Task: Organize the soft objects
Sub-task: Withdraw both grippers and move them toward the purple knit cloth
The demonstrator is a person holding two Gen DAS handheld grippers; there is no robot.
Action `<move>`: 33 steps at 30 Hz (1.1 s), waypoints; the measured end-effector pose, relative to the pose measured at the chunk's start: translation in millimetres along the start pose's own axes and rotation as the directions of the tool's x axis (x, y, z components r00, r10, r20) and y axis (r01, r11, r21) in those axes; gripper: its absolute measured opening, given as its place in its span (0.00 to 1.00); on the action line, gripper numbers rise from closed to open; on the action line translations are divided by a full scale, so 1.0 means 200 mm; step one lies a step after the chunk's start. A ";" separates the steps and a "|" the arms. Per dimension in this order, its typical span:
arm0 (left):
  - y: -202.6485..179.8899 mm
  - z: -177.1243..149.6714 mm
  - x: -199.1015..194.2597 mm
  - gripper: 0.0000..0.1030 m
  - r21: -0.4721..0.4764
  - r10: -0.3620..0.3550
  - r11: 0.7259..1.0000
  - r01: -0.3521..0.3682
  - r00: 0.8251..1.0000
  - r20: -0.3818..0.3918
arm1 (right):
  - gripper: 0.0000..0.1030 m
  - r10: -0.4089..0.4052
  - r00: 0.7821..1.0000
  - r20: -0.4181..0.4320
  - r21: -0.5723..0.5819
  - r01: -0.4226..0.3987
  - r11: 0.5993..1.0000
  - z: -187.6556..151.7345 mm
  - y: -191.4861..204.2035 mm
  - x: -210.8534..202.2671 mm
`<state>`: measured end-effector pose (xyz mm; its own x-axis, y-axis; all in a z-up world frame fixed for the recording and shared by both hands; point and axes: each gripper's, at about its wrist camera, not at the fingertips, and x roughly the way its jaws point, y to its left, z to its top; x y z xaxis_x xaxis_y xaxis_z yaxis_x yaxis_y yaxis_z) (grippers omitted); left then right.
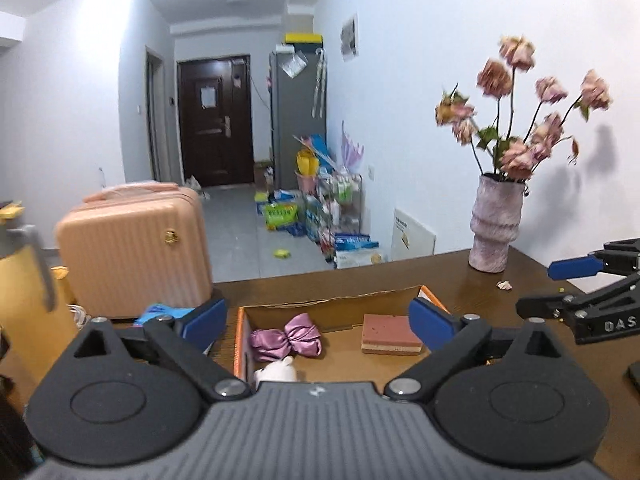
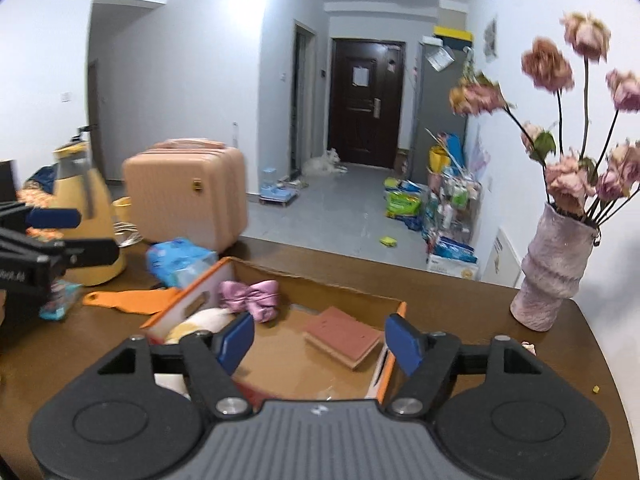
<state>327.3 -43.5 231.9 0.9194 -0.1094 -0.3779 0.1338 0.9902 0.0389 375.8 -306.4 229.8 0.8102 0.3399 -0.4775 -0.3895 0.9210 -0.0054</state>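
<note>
Sponge (image 2: pixel 342 336), bow (image 2: pixel 250 298) and plush (image 2: pixel 204 320) lie boxed ahead of both empty, spread grippers (image 1: pixel 318 322) (image 2: pixel 320 340); a low reach could catch the cardboard box (image 2: pixel 320 280).

White walls (image 1: pixel 420 80), grey tiled floor (image 1: pixel 240 240), dark door (image 1: pixel 215 120) beyond.

Left gripper (image 1: pixel 318 322): held level, jaws spread wide, blue pads well apart, nothing between them. Right gripper (image 2: pixel 319 340): same attitude, jaws wide, empty. Each shows at the edge of the other's view, side by side, both pointing the same way, fingers apart.
</note>
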 end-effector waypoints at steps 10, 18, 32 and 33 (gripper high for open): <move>0.09 -0.33 -0.61 1.00 -0.066 0.022 0.998 -0.022 1.000 0.005 | 0.85 0.069 0.994 0.081 -0.056 -0.065 0.996 -0.32 0.28 -0.61; 0.12 -0.72 -0.80 1.00 -0.117 0.027 0.993 -0.029 1.000 -0.015 | 0.90 0.107 0.991 0.084 0.037 -0.110 0.993 -0.68 0.30 -0.74; 0.15 -0.91 -0.62 1.00 -0.117 0.029 0.992 -0.042 0.993 -0.112 | 0.97 0.061 0.998 0.035 0.118 -0.065 0.991 -1.03 0.27 -0.62; 0.14 -0.91 -0.60 1.00 -0.115 0.026 0.993 -0.040 0.992 -0.120 | 0.97 0.057 0.998 0.034 0.124 -0.060 0.990 -1.04 0.27 -0.61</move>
<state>153.9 13.2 110.6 0.8713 -0.0725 -0.4854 0.0534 0.9972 -0.0531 165.2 -338.6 106.1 0.8011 0.3978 -0.4473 -0.3805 0.9152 0.1326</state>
